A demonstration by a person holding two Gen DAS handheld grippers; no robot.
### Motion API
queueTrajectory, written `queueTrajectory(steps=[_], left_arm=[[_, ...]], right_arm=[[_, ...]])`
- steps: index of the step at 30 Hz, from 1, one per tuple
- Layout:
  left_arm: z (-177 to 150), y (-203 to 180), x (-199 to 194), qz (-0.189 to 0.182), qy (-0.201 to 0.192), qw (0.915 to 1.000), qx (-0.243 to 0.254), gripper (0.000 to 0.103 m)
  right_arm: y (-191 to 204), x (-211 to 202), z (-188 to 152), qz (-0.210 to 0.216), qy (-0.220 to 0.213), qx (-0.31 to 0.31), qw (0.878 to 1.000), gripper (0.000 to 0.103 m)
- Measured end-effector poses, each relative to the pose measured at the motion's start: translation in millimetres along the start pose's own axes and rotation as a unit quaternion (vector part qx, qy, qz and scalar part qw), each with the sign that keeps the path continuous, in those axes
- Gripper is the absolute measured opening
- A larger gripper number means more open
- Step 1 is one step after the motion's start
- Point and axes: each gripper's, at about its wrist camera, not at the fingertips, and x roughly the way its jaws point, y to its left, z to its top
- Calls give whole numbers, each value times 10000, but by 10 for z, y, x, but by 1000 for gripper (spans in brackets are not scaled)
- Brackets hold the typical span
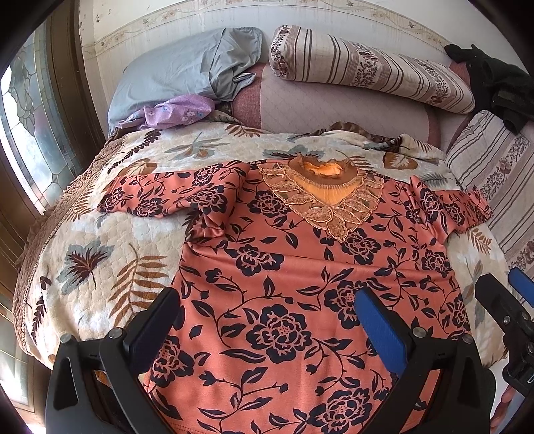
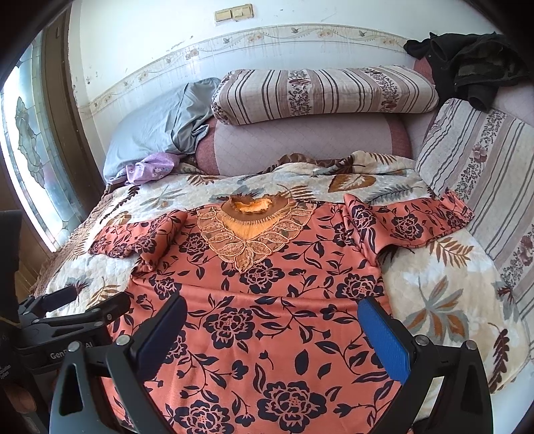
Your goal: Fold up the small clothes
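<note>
Both tongs stand with their jaws wide apart and hold nothing. At the bottom of the left wrist view the left gripper (image 1: pixel 272 325) hangs over the lower part of the blouse (image 1: pixel 287 267); at the bottom of the right wrist view the right gripper (image 2: pixel 272 329) does the same, and whether the fingers touch the cloth I cannot tell. Each tool also shows at the lower edge of the other's view.

One blouse, orange with dark flowers and a lace collar (image 2: pixel 250 230), lies flat and face up in the middle of both views, its neck toward the top of the frame and one short sleeve spread to each side. It rests on a bedspread (image 1: pixel 100 267) printed with brown and grey leaves, which covers the bed.

Beyond it, in the upper half of the frame, are one long pink bolster (image 2: pixel 307 143) and two striped pillows: one (image 2: pixel 320 93) on top of the bolster, one (image 2: pixel 484 173) at the right. One grey pillow (image 1: pixel 187 70) slumps at the upper left, with one small lilac cloth (image 1: pixel 173 112) in front of it. One dark garment (image 2: pixel 474 63) is heaped at the upper right.

The wall (image 2: pixel 150 40) is white with a flowered border, and two switch plates (image 2: pixel 233 13) sit at top centre. A patterned glass window (image 1: pixel 30 133) in a dark wooden frame fills the left edge.
</note>
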Motion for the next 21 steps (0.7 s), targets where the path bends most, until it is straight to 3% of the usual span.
queueTrajectory(steps=[13,21], left_arm=[[-6,-13,-38,-110,-407,9991,-38,103],[2,-28,-59,-125,-291,9995,-30,103]], right_arm=[[28,-4,3,0,-16,-45,10000,103],[28,-33,23,-11,-34,-48,10000,103]])
